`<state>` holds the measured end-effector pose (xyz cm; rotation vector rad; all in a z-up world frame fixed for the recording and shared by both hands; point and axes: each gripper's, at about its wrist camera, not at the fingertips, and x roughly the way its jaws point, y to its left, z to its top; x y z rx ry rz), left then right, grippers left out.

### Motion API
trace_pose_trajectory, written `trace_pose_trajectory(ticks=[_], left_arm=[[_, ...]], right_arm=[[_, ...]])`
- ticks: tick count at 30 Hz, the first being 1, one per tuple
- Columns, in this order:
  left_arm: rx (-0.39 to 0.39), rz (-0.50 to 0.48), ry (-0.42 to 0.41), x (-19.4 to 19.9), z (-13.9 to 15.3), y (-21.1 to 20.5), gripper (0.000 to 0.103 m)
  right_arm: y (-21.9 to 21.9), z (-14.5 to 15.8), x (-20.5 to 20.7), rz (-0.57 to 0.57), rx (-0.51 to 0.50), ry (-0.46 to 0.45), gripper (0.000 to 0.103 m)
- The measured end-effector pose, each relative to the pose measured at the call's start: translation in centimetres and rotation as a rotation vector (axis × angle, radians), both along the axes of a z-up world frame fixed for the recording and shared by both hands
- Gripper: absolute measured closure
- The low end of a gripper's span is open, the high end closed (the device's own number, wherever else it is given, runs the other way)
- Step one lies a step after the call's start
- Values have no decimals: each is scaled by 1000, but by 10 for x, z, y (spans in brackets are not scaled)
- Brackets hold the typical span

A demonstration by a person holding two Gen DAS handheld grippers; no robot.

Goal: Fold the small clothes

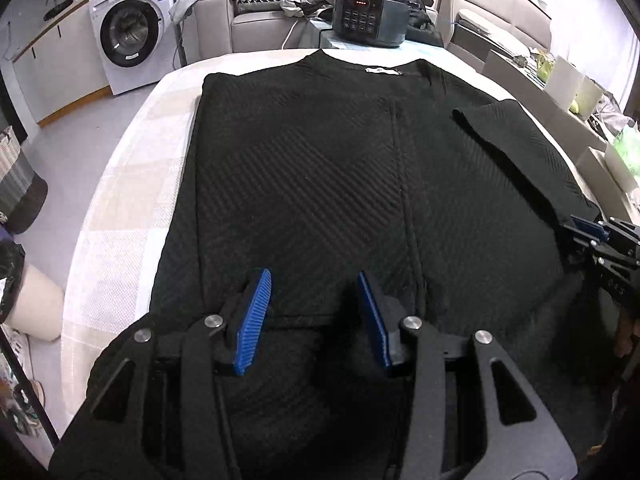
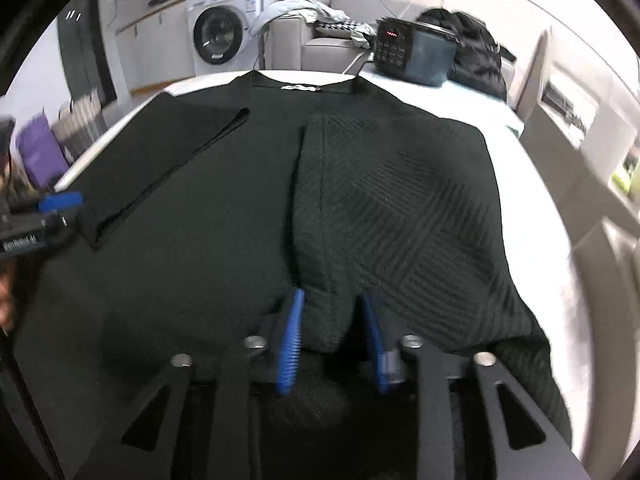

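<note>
A black knit sweater [image 1: 304, 168] lies spread on a round table with a pale checked cloth [image 1: 120, 216], its collar at the far side. One sleeve [image 1: 516, 160] is folded across the body. My left gripper [image 1: 313, 276] hovers over the near hem, open, its blue pads apart with cloth lying beneath them. In the right wrist view, my right gripper [image 2: 331, 296] is shut on a bunched fold of the sweater [image 2: 400, 200] at the near hem. A blue pad of the left gripper [image 2: 60, 200] shows at the left edge by the sleeve cuff [image 2: 94, 236].
A dark appliance with a keypad [image 1: 368, 16] stands at the table's far edge. Behind it are a sofa heaped with clothes [image 1: 256, 12] and a washing machine [image 1: 128, 36]. Boxes [image 1: 560, 80] crowd the right side. Baskets [image 1: 16, 184] stand on the floor at the left.
</note>
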<state>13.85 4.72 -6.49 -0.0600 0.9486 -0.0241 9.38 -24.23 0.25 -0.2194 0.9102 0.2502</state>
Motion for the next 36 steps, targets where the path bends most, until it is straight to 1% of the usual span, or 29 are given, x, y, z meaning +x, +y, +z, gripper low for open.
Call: trace_pose_trajectory(ticks=[2, 7, 8, 9, 11, 12, 13, 14, 15, 17, 19, 20, 21, 22, 23, 24, 25, 26, 28, 30, 32, 33, 34, 35, 36], left_arm=[[-20, 5, 0, -1, 1, 3, 61], [-47, 2, 9, -1, 2, 7, 61], [-62, 1, 12, -1, 3, 9, 61], [-82, 1, 15, -3, 5, 12, 61], [-117, 1, 13, -6, 9, 17, 60], [-133, 6, 9, -9, 13, 21, 58], [-146, 15, 0, -10, 16, 25, 52], [-165, 31, -17, -11, 20, 31, 45], [-179, 40, -26, -9, 23, 36, 44], [-211, 72, -39, 1, 27, 52, 44], [-187, 118, -40, 16, 30, 64, 41], [-187, 146, -31, 27, 31, 72, 41], [-207, 166, -28, 38, 32, 81, 41], [-228, 174, -39, 49, 33, 90, 41], [-228, 180, -47, 57, 34, 96, 41], [-212, 194, -41, 68, 34, 102, 41], [-205, 203, -38, 79, 33, 107, 41], [-206, 208, -38, 88, 32, 110, 41], [-198, 234, -27, 107, 25, 117, 40], [-201, 254, 2, 124, 16, 122, 41], [-227, 267, 32, 137, 6, 127, 41], [-222, 272, 13, 140, 8, 127, 41], [-226, 268, 14, 143, 8, 126, 41], [-242, 255, 22, 147, 7, 125, 51], [-251, 238, 21, 151, 6, 124, 60]], right_arm=[[3, 0, 4, -9, -16, 1, 88], [15, 3, 15, -1, 29, 0, 89], [16, 4, 15, 5, 36, 6, 87], [15, 5, 15, 12, 42, 27, 82], [9, 7, 13, 36, 58, 75, 79], [5, 11, 10, 43, 74, 79, 73], [-1, 16, 6, 47, 97, 82, 70], [-9, 23, 4, 48, 132, 79, 64], [-20, 33, 2, 41, 182, 61, 58], [-40, 53, 6, -5, 231, 9, 56], [-55, 65, 21, -75, 230, -32, 55], [-64, 68, 32, -113, 237, -51, 54], [-73, 70, 46, -156, 259, -59, 53], [-80, 70, 59, -192, 283, -55, 53], [-89, 69, 76, -238, 317, -47, 53], [-94, 68, 86, -255, 339, -41, 51], [-97, 67, 96, -262, 358, -35, 49], [-99, 66, 109, -266, 370, -29, 43], [-106, 58, 134, -296, 388, -28, 40], [-112, 45, 159, -344, 400, 18, 39], [-117, 32, 178, -354, 415, 58, 39], [-119, 24, 184, -357, 407, 69, 39], [-120, 19, 189, -351, 396, 81, 40], [-120, 14, 195, -354, 385, 93, 42], [-121, 10, 197, -347, 384, 96, 50]])
